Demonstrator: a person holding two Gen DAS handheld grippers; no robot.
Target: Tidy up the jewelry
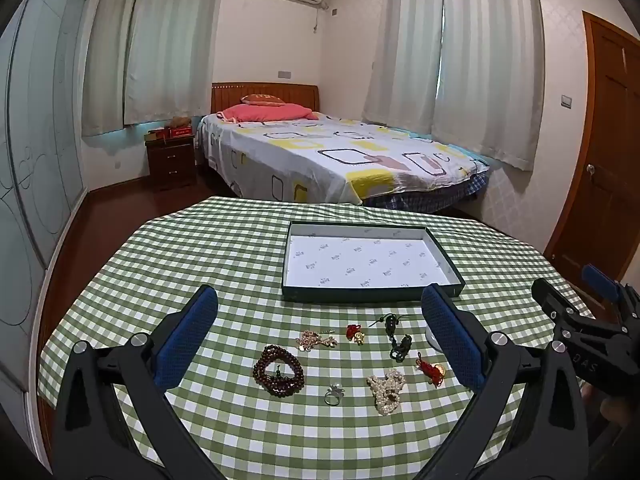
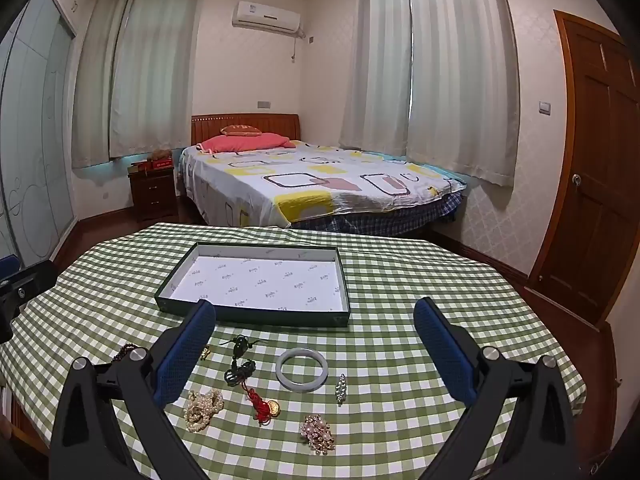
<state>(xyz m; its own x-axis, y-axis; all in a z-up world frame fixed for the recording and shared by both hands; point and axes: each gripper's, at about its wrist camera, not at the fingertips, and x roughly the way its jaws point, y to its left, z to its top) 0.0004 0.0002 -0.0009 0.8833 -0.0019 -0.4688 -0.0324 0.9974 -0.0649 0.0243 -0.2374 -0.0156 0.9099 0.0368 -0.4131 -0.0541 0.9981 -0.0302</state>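
Note:
An empty shallow dark-green box with a white printed lining [image 1: 450, 280] [image 2: 252, 314] lies on the green checked tablecloth. Jewelry lies in front of it: a brown bead bracelet [image 1: 278, 370], a pink bead piece [image 1: 314, 340], a ring [image 1: 333, 395], a pearl pile [image 1: 386, 390] [image 2: 203, 407], a dark green knotted cord [image 1: 396, 338] [image 2: 239, 364], red charms [image 1: 430, 372] [image 2: 262, 406], a pale jade bangle [image 2: 302, 370], a crystal clip [image 2: 340, 388] and a pink brooch [image 2: 318, 434]. My left gripper [image 1: 318, 332] is open above the items. My right gripper [image 2: 314, 346] is open over the bangle.
The table's [image 1: 180, 240] far edge faces a bed [image 1: 340, 156] with a patterned sheet. A nightstand [image 1: 171, 162] stands at left, a wooden door [image 2: 596, 184] at right. The right gripper's body [image 1: 580, 328] shows at the left wrist view's right edge.

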